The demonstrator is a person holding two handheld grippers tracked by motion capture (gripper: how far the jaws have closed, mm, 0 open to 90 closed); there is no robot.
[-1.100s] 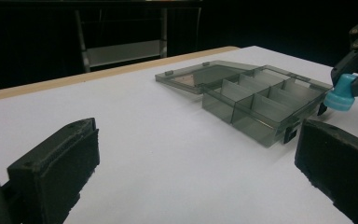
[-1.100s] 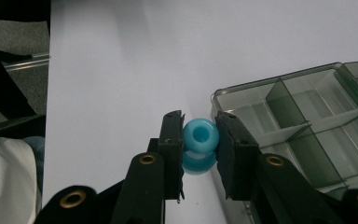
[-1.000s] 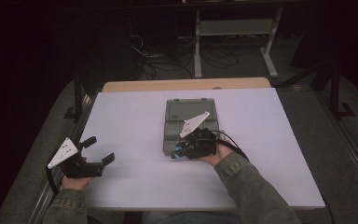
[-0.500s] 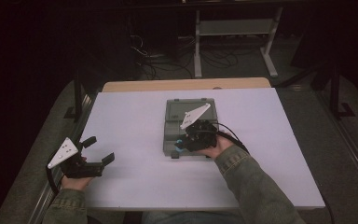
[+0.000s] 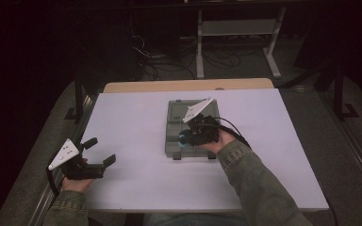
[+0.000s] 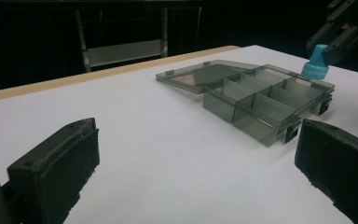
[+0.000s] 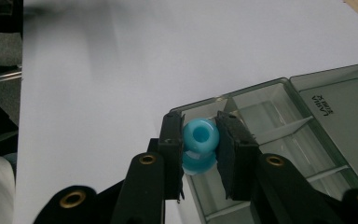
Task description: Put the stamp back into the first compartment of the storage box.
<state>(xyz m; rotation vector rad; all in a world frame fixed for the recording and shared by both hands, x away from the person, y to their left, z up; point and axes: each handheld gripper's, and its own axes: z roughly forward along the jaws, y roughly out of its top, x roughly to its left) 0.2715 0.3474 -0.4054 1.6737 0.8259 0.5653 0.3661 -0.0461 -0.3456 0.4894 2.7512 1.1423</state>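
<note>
Room: dark, with a shelving frame (image 5: 238, 28) and loose cables on the floor beyond the table.

Table (image 5: 132, 122): white top with a wooden far edge, bare apart from one item.

Box (image 5: 181, 141): grey translucent plastic, divided into compartments, lying near the table's middle. Its lid (image 6: 193, 74) was thrown fully open and lay flat on the far side. The compartments that could be seen in the left gripper view looked empty.

Right gripper (image 7: 200, 144): held over the box's near-left corner, jaws clamped on either side of the bead. In the high view its grey plate rode above the box.

Left gripper (image 5: 96, 153): at the table's near-left edge, well apart from the box, jaws spread wide with nothing between them.

Bead (image 7: 200, 140): light blue, rounded, with a hole through its top. It was pinched in the right gripper, directly above a corner compartment and just off the box rim.

Step in hand, as judged: placing the bead into the box, at the point of delivery. The next move probably called for lowering the bead inside the compartment walls and then parting the jaws, clear of the divider. Whether the lid was then to be closed could not be told.
</note>
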